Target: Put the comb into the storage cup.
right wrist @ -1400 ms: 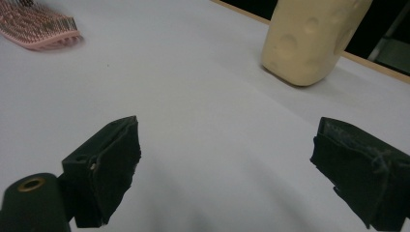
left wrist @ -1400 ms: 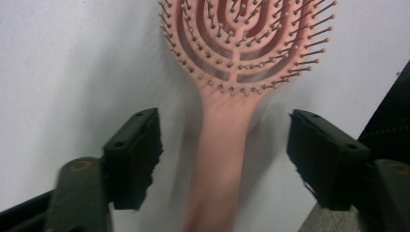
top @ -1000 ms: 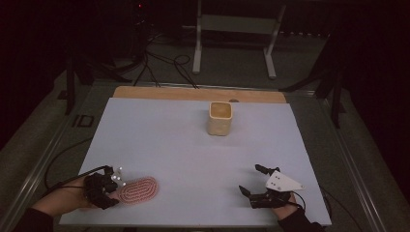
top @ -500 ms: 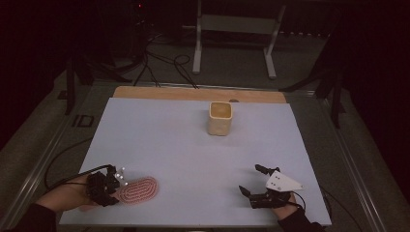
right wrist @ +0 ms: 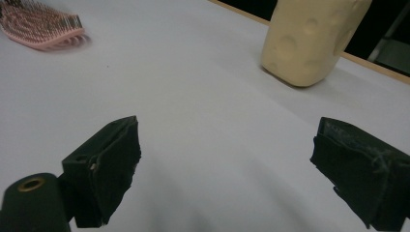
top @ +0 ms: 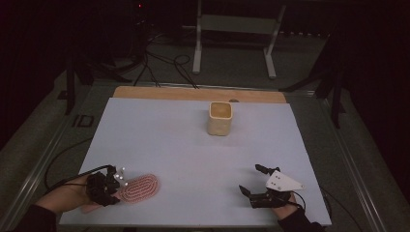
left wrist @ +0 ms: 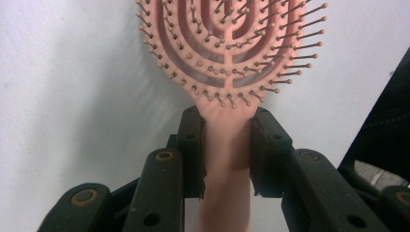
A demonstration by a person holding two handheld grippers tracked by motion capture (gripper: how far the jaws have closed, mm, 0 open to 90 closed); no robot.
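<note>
A pink hairbrush (top: pixel 140 187) lies bristles-up on the pale table cover near the front left corner. My left gripper (top: pixel 115 185) holds it by the handle. In the left gripper view the two black pads (left wrist: pixel 192 145) press on either side of the pink handle (left wrist: pixel 227 145), just below the oval bristled head (left wrist: pixel 227 43). These jaws have just been closing, with the handle between them. My right gripper (top: pixel 251 179) rests low at the front right, jaws wide apart and empty (right wrist: pixel 225 164). The brush head (right wrist: pixel 41 29) sits far off at the upper left of the right gripper view.
A cream cup (top: pixel 220 118) with a dimpled wall (right wrist: pixel 309 38) stands upright at the middle back of the table cover (top: pixel 193 145). A wooden strip (top: pixel 193 93) edges the far side. Beyond it are a metal stand (top: pixel 237 29) and floor cables (top: pixel 164 63).
The left gripper's jaws look drawn in closer around the brush handle. Brush, cup and right gripper lie where they were.
</note>
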